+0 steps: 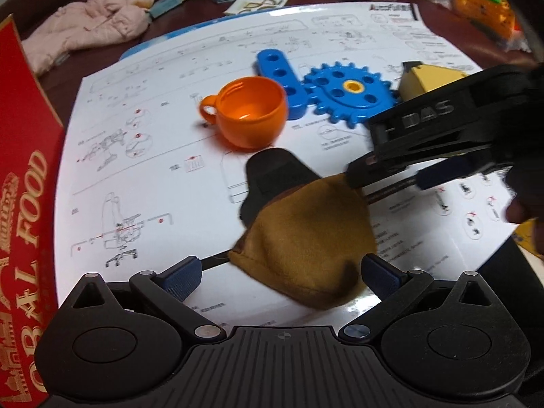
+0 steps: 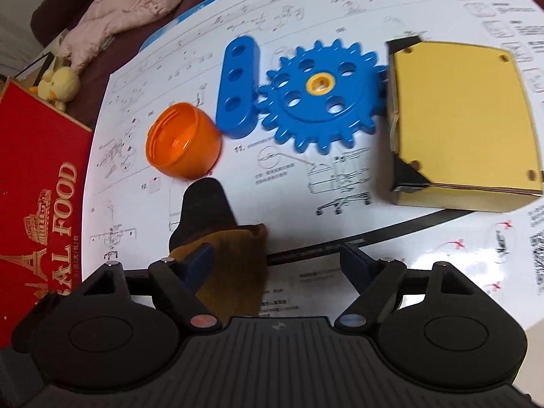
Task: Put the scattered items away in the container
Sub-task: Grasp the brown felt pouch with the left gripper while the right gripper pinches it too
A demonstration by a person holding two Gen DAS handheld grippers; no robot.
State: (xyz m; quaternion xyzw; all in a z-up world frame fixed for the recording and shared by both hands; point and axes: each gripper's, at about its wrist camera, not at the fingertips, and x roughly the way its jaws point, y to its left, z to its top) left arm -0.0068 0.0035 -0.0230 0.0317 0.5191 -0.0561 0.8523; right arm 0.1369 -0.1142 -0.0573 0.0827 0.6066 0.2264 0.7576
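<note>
Both claws spread: brown pouch (image 1: 306,238) lies between left claw (image 1: 289,277) pads, right claw (image 2: 277,263) beside it.

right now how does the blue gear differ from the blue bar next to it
The blue gear is round, ringed with teeth, and has a yellow hub at its centre; the blue bar is a straight, round-ended strip with no teeth and no yellow. The gear's holes ring the hub; the bar's three holes run in a line. The gear spreads wider. Both are blue plastic, lie flat on the white instruction sheet, and appear to touch.
</note>
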